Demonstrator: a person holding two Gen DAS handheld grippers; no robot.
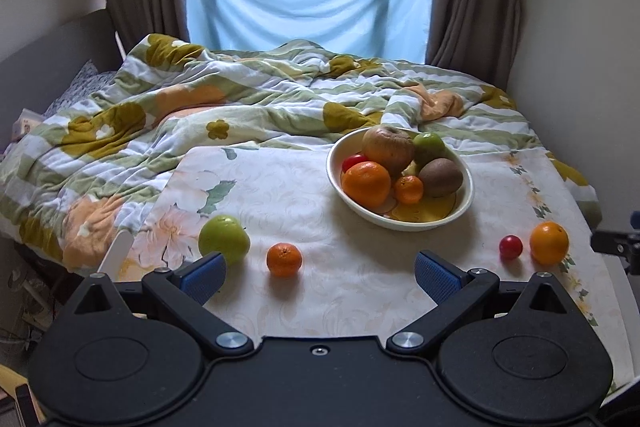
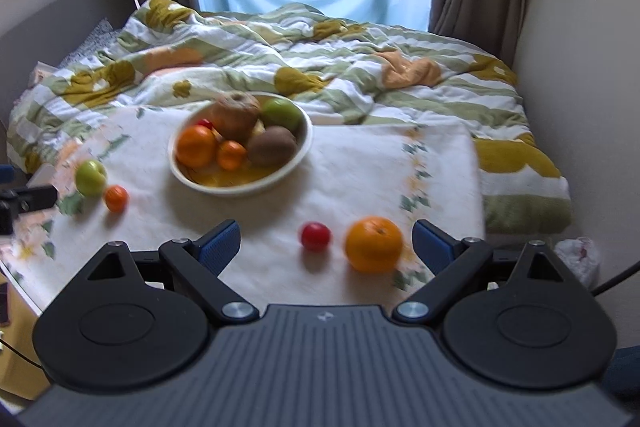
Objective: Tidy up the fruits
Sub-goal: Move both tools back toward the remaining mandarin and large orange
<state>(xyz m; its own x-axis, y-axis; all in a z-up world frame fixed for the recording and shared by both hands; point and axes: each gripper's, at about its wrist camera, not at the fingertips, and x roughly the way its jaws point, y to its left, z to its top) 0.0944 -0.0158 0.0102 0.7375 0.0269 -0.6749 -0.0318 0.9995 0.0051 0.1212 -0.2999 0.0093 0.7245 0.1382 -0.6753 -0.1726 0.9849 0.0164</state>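
Two low wrist views toward the window, sharing fruit bowl [image 1: 400,183] [image 2: 240,151] and table [image 1: 300,287] [image 2: 360,167].

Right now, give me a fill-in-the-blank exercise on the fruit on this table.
The bowl stands on the ____.
Loose fruits outside the bowl number ____.
Beside the loose small orange lies a green ____.
Both hand-held grippers are ____.

Missing: table; four; apple; open

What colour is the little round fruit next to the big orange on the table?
Red; clearest in the right wrist view.
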